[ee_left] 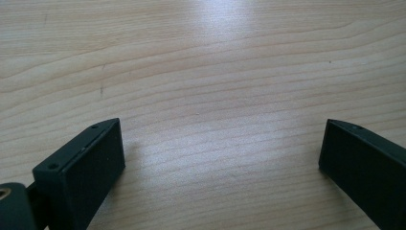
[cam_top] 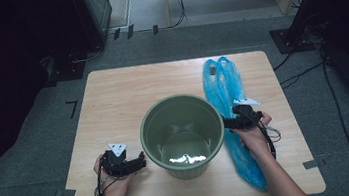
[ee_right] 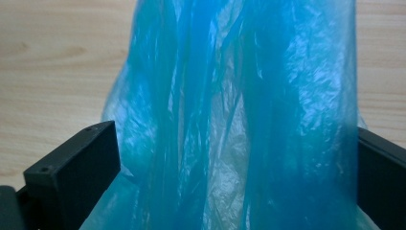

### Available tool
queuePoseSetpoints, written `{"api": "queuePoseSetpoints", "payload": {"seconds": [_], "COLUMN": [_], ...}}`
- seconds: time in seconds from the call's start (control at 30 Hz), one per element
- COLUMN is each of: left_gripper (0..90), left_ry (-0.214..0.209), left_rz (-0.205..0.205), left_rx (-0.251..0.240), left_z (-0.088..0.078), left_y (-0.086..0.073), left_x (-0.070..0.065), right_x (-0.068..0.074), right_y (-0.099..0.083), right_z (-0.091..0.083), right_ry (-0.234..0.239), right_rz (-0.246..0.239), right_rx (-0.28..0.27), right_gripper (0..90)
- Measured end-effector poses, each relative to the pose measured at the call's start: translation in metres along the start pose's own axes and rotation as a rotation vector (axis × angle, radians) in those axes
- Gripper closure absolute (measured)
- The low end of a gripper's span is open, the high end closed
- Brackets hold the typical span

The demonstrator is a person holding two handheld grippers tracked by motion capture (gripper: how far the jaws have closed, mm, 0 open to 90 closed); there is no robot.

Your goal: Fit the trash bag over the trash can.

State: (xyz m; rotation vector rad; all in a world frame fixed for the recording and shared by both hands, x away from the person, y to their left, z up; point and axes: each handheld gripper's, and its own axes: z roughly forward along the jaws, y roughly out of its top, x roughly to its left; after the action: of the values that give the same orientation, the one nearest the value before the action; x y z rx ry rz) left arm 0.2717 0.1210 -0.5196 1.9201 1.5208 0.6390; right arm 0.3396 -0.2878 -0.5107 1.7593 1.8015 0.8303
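Lying stretched along the right side of the wooden tabletop point(cam_top: 112, 100), the blue plastic bag point(cam_top: 224, 92) runs from the far edge toward the near one, just beside a green bucket point(cam_top: 182, 135) standing upright at the middle. The right tool point(cam_top: 231, 123) sits over the bag near the bucket's rim; in the right gripper view its jaws are spread wide, with the bag's crinkled film point(ee_right: 239, 120) between them and not pinched. The left tool point(cam_top: 138, 164) rests near the bucket's left side, its jaws spread over bare wood.
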Motion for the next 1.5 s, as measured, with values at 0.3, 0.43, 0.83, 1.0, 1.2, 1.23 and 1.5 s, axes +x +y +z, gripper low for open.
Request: {"api": "queuePoseSetpoints", "payload": {"seconds": [0.3,0.43,0.83,1.0,1.2,1.23,1.5], "left_gripper": [1.2,1.2,1.2,1.2,1.2,1.2,1.2], "left_ry": [0.000,0.000,0.000,0.000,0.000,0.000,0.000], "left_rz": [0.002,0.002,0.002,0.002,0.002,0.002,0.002], "left_rx": [0.001,0.001,0.001,0.001,0.001,0.001,0.001], "left_z": [0.000,0.000,0.000,0.000,0.000,0.000,0.000], "left_y": [0.000,0.000,0.000,0.000,0.000,0.000,0.000], "left_x": [0.000,0.000,0.000,0.000,0.000,0.000,0.000], "right_x": [0.007,0.008,0.002,-0.005,-0.001,0.000,0.009], "right_y": [-0.010,-0.011,-0.017,-0.018,-0.015,-0.013,0.002], "right_z": [0.008,0.005,-0.002,-0.004,-0.017,-0.020,-0.051], "right_ry": [-0.047,-0.036,-0.022,-0.011,-0.017,-0.021,0.008], "right_rz": [-0.015,-0.027,-0.012,0.052,0.054,0.060,0.085], "right_rx": [0.019,0.004,-0.081,-0.110,-0.201,-0.220,-0.372], "right_gripper": [2.3,9.7,89.8,90.0,90.0,90.0,90.0]}}
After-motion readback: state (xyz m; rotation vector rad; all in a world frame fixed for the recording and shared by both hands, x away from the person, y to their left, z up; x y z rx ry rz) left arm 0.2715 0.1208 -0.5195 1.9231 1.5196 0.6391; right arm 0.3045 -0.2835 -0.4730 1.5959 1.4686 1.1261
